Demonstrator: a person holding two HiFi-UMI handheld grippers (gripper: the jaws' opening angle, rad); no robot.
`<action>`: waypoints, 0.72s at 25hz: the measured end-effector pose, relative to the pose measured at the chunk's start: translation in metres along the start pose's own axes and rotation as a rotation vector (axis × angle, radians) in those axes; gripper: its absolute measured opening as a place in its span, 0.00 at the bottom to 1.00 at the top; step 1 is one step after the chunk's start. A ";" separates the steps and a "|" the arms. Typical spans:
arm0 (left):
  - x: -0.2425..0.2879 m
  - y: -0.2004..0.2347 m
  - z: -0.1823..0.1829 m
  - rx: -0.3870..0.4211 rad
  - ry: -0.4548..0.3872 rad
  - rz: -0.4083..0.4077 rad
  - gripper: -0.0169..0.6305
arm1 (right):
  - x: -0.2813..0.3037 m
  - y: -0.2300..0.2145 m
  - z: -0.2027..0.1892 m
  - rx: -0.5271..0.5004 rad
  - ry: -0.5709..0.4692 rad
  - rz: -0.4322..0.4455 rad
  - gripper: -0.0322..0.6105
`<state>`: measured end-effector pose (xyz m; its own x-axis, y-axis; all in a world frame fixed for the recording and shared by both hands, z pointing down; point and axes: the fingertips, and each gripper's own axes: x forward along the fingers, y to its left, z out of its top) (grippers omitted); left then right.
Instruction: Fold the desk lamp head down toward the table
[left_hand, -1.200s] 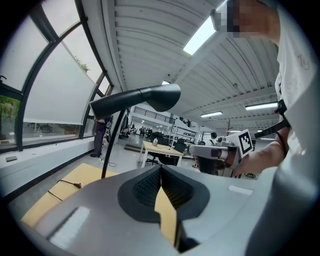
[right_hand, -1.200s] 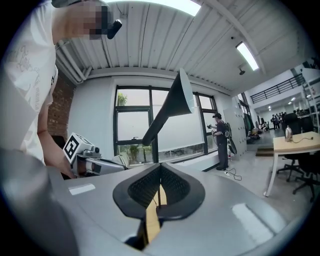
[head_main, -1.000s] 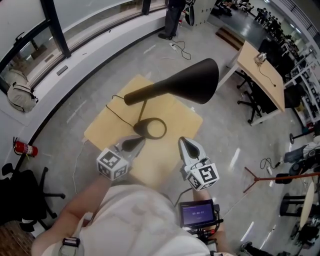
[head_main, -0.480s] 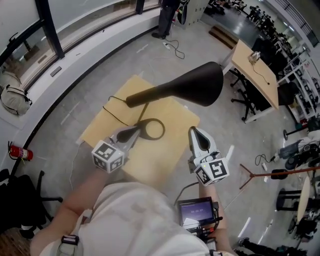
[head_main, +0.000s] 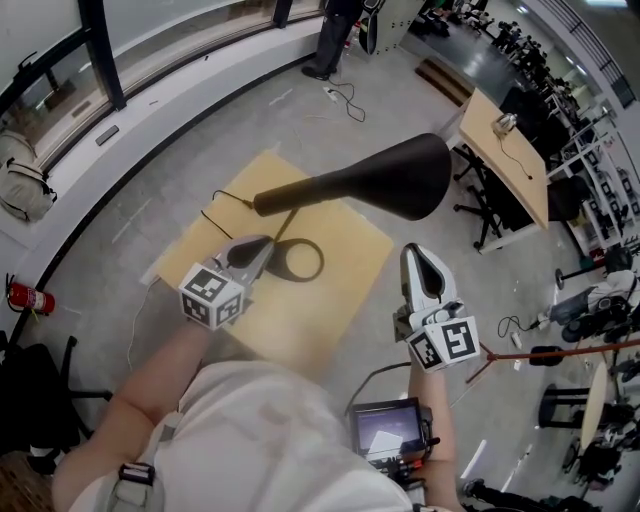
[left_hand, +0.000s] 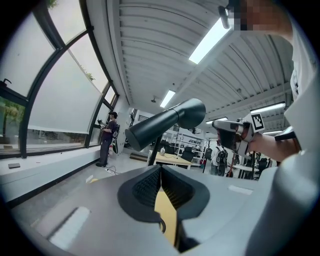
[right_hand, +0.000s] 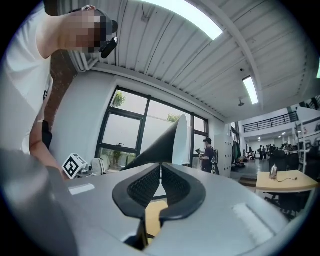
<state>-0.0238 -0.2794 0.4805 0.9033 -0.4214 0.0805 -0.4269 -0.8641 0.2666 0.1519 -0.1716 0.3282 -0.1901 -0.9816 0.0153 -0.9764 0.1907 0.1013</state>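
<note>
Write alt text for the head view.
Seen from above, a black desk lamp head stands raised over a small wooden table, its ring base on the tabletop. The left tongs are near the base, the right tongs off the table's right edge, both shut and empty.

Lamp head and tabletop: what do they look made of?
Lamp head: matte black, probably painted metal or plastic; it shows an even, dull sheen. Tabletop: pale wood or wood-look laminate; it is light tan and smooth, with the grain too faint to tell.

matte blk lamp (head_main: 390, 180), tan table (head_main: 320, 300), grey floor (head_main: 200, 140)
</note>
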 end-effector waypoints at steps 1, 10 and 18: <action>0.000 0.002 0.001 0.001 -0.001 0.002 0.03 | 0.000 -0.001 0.005 -0.004 -0.005 -0.005 0.09; 0.006 0.012 0.003 0.013 0.004 -0.007 0.04 | 0.008 -0.012 0.045 -0.045 -0.045 -0.004 0.14; 0.021 0.023 0.001 0.035 0.035 -0.059 0.19 | 0.021 -0.017 0.070 -0.071 -0.027 -0.007 0.28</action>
<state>-0.0148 -0.3085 0.4876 0.9275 -0.3605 0.0992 -0.3739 -0.8965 0.2378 0.1574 -0.1951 0.2575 -0.1869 -0.9823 -0.0128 -0.9681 0.1820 0.1720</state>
